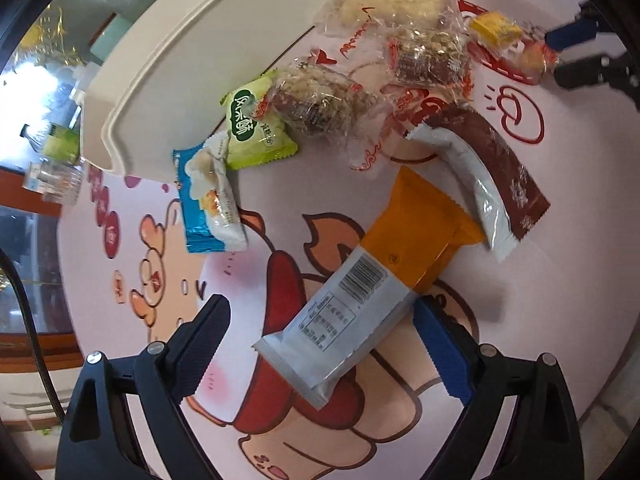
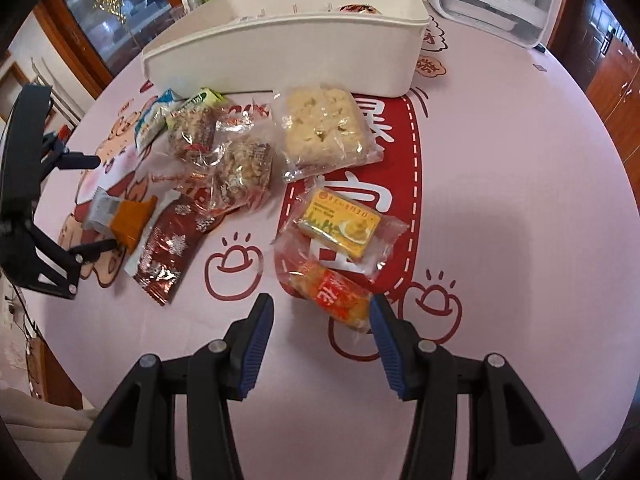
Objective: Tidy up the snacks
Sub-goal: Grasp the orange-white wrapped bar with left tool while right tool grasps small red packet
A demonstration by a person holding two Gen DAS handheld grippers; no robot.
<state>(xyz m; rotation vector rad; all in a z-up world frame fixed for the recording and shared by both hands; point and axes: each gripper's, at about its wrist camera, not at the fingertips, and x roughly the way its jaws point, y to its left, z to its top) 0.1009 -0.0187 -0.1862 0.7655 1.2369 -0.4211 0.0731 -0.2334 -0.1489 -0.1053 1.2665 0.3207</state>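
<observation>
Your left gripper points steeply down at the pink cartoon-printed tablecloth with its jaws spread wide; the grey-and-orange packet lies between the fingers, its grey end closest to you, and neither pad presses on it; the right-hand blue pad sits just beside the packet's edge, though whether it touches you cannot tell. Your right gripper also points down, jaws parted and released; the orange-and-red wrapped snack lies just ahead of the tips, its near end between them, close to the right finger, ungripped. The rest of the snacks lie loose on the cloth in front of the white bin; the yellow boxed sweet lies just beyond the orange-and-red one; the pale crispy block in clear wrap lies near the bin's front wall; the two nut bars in clear wrap lie left of it; the brown snowflake packet lies beside the grey-and-orange one; the green packet and the blue packet lie close against the bin.
</observation>
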